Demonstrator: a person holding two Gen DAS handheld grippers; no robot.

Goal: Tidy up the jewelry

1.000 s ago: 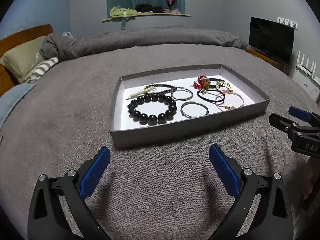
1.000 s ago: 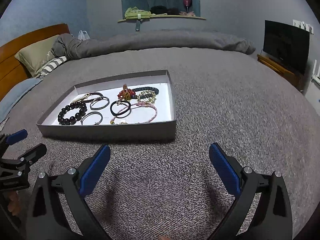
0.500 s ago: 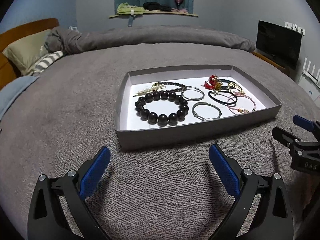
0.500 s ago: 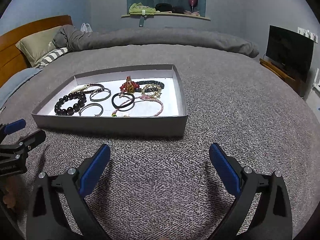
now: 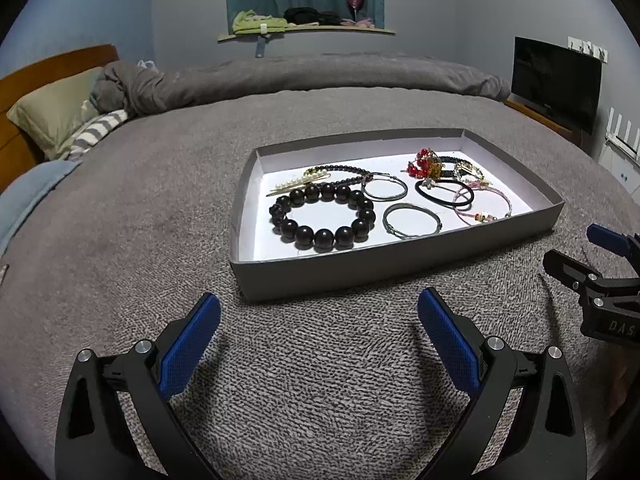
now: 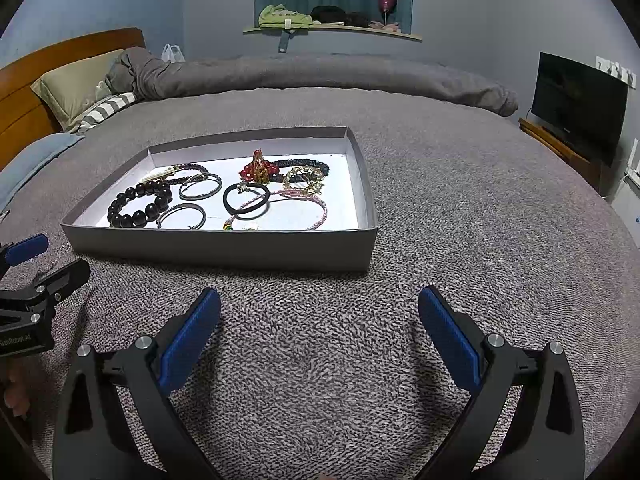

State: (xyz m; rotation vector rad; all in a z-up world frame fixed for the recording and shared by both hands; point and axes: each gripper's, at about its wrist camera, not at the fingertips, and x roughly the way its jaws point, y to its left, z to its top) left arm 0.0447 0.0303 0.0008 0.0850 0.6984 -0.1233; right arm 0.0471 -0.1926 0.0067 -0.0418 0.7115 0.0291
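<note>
Tray (image 5: 400,268) w/ jewelry sits on bed just ahead of both grippers, long axis running left-right. Left gripper (image 5: 319,322) wide, empty, nearer the black bead bracelet (image 5: 323,216) at tray's left end; right gripper (image 6: 319,318) wide, empty, nearer the pink cord bracelet (image 6: 304,208).

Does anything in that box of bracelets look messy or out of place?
Mostly tidy, but at the tray's far right the red beaded piece, a gold chain and a pink cord bracelet lie overlapped in a tangle.
</note>
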